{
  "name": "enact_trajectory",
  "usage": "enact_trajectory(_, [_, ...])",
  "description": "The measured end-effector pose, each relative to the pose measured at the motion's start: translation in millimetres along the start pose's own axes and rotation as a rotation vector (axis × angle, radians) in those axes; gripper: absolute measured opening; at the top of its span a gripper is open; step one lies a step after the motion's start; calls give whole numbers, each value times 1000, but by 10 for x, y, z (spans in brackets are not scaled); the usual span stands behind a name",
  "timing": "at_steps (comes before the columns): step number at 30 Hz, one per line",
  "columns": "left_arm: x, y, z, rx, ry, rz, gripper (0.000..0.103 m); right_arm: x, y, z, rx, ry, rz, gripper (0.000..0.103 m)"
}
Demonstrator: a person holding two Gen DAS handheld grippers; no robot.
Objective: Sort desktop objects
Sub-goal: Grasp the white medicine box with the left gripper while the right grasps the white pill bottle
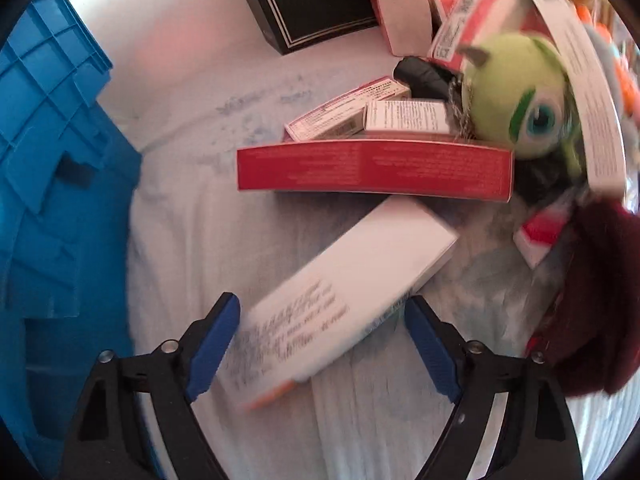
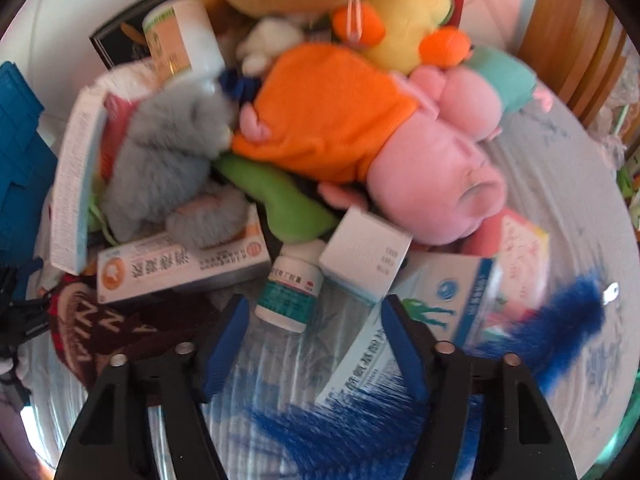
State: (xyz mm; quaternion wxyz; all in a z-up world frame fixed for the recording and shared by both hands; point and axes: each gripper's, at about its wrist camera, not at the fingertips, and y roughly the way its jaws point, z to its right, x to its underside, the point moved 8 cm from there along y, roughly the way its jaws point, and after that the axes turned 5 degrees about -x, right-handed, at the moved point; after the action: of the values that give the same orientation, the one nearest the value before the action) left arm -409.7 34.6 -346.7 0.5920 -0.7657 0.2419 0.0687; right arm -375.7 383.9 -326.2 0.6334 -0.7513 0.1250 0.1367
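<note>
While everything lies heaped on the cloth-covered surface [image 1: 180, 208], the left hand-held gripper [image 1: 322, 344] hangs released over a white box [image 1: 360, 280] lying apart from the pile, probably the easiest pick for the blue crate [image 1: 52, 152] at the left. The right hand-held gripper [image 2: 314, 344], also released, nears a small pill bottle [image 2: 290, 288].

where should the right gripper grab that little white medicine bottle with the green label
Grip the small white bottle across its round body at the green label band, coming from above. It lies on its side, cap end toward the pile, just ahead of the open right gripper, with boxes close on both sides.
</note>
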Motion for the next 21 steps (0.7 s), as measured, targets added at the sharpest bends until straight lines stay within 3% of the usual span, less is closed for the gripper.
enact_trajectory(2, [-47,77,-54,75,-89,-34,85,24,100,-12,-11,0,-19,51])
enact_trajectory(4, [-54,164,-119,154,-202,-67,78,30,179,-25,-40,15,-30,51])
enact_trajectory(5, [-54,161,-158,159,-240,-61,74,28,212,-25,-41,20,-34,51])
enact_trajectory(7, [-26,126,-169,144,-250,-67,60,17,274,-26,-42,27,-34,51])
enact_trajectory(9, [23,74,-136,141,-256,-84,54,24,329,-36,-51,30,-38,51])
enact_trajectory(12, [124,-9,-67,141,-278,-99,47,65,377,-48,-54,21,-43,41])
enact_trajectory(18, [254,-163,61,93,-276,-89,45,110,382,11,-63,20,-27,36])
enact_trajectory(21, [279,-400,94,68,-261,-43,44,143,226,19,-70,4,3,35])
